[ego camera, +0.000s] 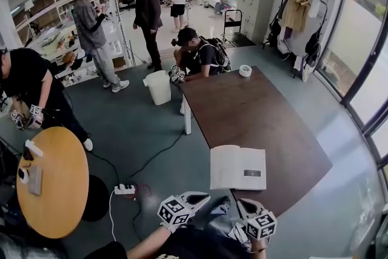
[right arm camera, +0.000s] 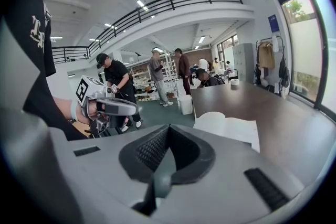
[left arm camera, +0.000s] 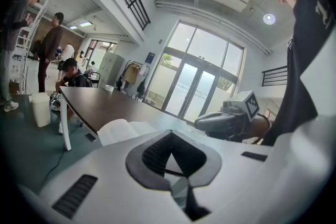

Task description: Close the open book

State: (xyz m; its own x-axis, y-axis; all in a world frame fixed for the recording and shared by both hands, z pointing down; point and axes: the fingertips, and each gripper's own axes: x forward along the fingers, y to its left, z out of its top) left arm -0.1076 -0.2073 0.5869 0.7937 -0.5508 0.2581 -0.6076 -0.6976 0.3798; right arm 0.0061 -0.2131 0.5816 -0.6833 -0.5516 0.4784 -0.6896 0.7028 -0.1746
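White-paged book [ego camera: 237, 168], open and face up, on the near end of the brown table [ego camera: 260, 106], hard by its left edge and close in front of you. The tape roll [ego camera: 245, 70] sits well apart at the far end. Spread: wider than deep as you look at it, with the spine running away from you. The left leaves bulge higher, while the right leaf lies flat and carries a small dark label. Your left gripper [ego camera: 197, 197]: jaws together with nothing between them, off the table's near left corner and just short of the book's near left corner. Your right gripper [ego camera: 245, 206]: jaws likewise together and empty, low before the near edge and in line with the right-hand leaf. The book lies ahead of both, roughly between their lines. Judgement: closing has not begun. Your right gripper looks the better placed, since the flat right leaf has a free outer edge, and that leaf would swing leftward about the spine onto the bulging stack.
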